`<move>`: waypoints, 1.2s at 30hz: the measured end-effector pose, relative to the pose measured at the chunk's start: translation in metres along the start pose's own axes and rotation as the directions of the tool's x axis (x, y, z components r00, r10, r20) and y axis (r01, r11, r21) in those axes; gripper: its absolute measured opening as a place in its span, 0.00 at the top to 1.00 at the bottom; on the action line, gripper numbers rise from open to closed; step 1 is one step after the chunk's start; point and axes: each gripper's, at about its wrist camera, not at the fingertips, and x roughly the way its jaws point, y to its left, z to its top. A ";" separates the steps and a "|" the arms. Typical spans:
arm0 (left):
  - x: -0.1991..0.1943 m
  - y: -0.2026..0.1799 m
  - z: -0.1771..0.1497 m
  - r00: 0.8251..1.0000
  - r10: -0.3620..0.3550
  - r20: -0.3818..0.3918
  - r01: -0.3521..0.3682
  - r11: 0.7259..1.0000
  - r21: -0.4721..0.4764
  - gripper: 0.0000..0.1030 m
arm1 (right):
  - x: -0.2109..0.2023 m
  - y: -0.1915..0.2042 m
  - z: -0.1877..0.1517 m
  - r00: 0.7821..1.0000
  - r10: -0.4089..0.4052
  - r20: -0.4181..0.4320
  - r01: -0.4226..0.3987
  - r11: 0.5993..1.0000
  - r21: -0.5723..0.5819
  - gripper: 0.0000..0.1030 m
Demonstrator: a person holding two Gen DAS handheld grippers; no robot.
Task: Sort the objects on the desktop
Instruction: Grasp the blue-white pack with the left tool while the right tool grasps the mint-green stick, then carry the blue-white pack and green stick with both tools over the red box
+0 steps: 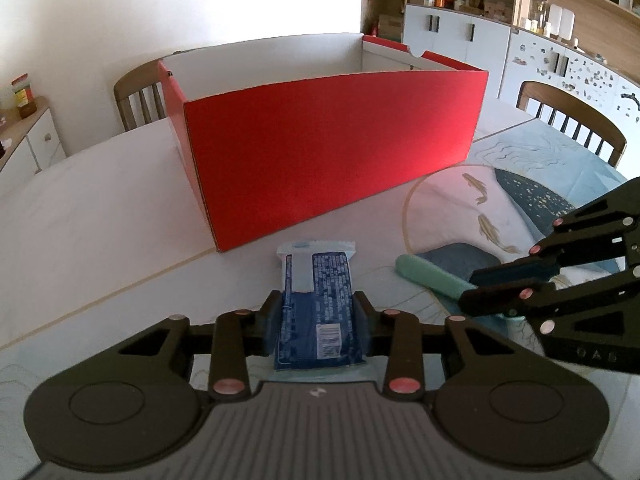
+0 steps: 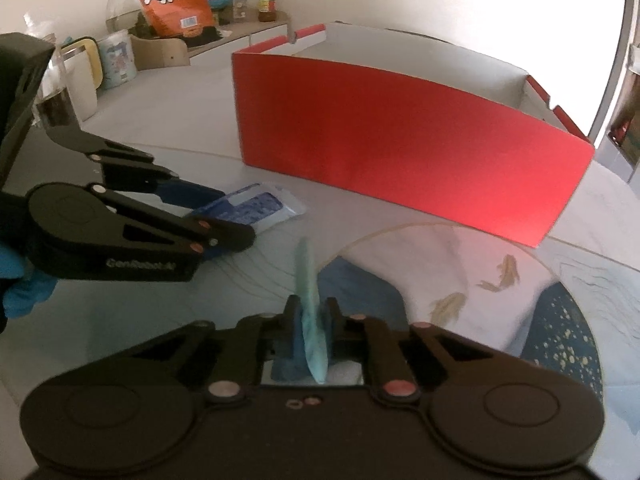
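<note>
Blue packet (image 1: 316, 312) sits clamped in your left hand-held gripper (image 1: 318, 326), the mint-green item (image 2: 310, 312) in your right hand-held gripper (image 2: 312, 320); both are low over the surface. Beyond, the red box (image 1: 320, 140) shows nothing inside: sorting looks barely begun.

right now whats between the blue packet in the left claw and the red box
Nothing: in the left wrist view, only a short strip of bare white table separates the blue packet, gripped by the left claw, from the red box.
</note>
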 end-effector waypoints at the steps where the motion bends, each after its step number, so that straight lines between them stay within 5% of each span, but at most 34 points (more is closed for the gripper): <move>1: -0.001 -0.001 0.000 1.000 0.005 -0.001 -0.005 1.000 -0.001 0.66 | -0.001 -0.001 -0.001 1.000 -0.009 0.001 0.009 1.000 -0.001 0.90; 36: -0.066 -0.032 0.038 0.998 -0.008 0.068 0.009 1.000 -0.018 0.66 | -0.072 -0.025 0.016 0.992 -0.038 0.124 0.032 0.998 0.048 0.90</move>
